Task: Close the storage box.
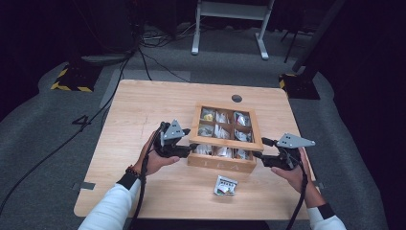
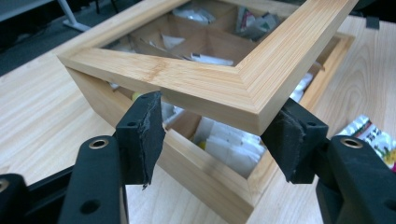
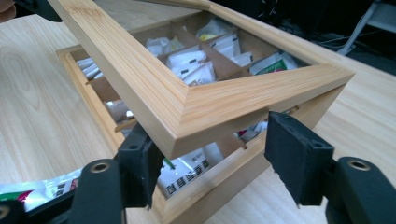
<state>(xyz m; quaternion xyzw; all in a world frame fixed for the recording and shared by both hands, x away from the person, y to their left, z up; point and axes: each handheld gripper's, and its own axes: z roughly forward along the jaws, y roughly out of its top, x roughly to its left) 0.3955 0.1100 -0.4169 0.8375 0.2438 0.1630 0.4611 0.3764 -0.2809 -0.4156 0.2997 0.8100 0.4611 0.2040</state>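
Observation:
A wooden tea box (image 1: 221,163) with packets in its compartments stands on the table, its framed lid (image 1: 227,142) tilted up at the front. At the lid's front left corner (image 2: 219,88), my left gripper (image 1: 191,149) (image 2: 217,126) has a pad on either side, just under the lower edge. My right gripper (image 1: 258,155) (image 3: 215,158) straddles the front right corner (image 3: 196,112). Its left pad (image 3: 140,161) lies against the frame and its right pad (image 3: 296,156) stands apart from it. Neither pair of pads visibly presses on the wood.
A loose tea packet (image 1: 225,186) (image 2: 373,135) (image 3: 42,191) lies on the table in front of the box. The table has a cable hole (image 1: 236,98) behind the box. A desk frame (image 1: 230,19) and cables are on the floor beyond.

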